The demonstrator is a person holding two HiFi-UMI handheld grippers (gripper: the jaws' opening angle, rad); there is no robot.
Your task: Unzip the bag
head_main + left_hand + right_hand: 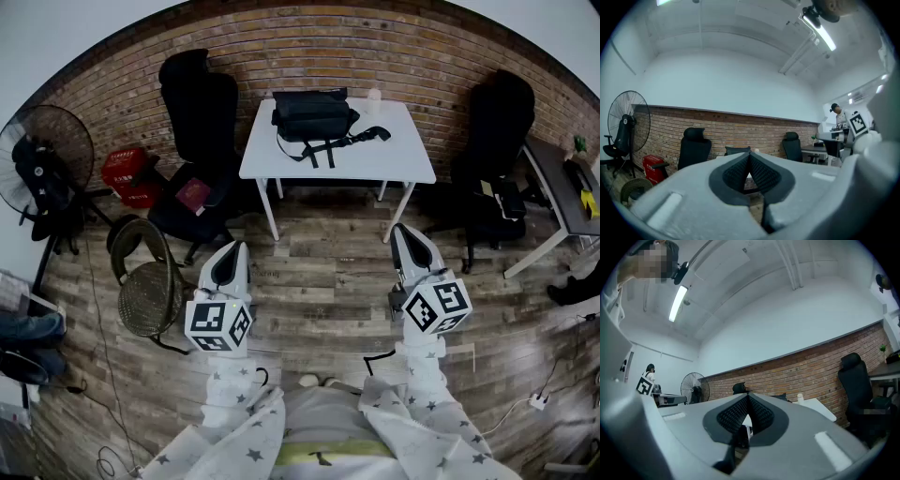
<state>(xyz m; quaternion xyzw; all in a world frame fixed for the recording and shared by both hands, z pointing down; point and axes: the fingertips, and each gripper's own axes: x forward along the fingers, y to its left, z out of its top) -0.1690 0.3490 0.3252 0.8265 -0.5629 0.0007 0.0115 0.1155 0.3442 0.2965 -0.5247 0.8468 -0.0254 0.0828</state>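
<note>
A black bag (314, 114) with loose straps lies on a white table (394, 164) by the brick wall, well ahead of me. My left gripper (233, 252) and right gripper (406, 235) hover over the wooden floor, both short of the table and both shut with nothing between the jaws. In the left gripper view the bag (738, 150) peeks over the shut left gripper (749, 156). In the right gripper view the table (820, 407) and a dark bit of the bag (781, 397) show beyond the shut right gripper (748, 397).
Black office chairs (199, 122) (495, 131) flank the table. A standing fan (42, 150), a red box (129, 173) and a wire-mesh stool (150, 295) stand at left. A grey desk (562, 192) is at right. A small white bottle (374, 97) stands on the table.
</note>
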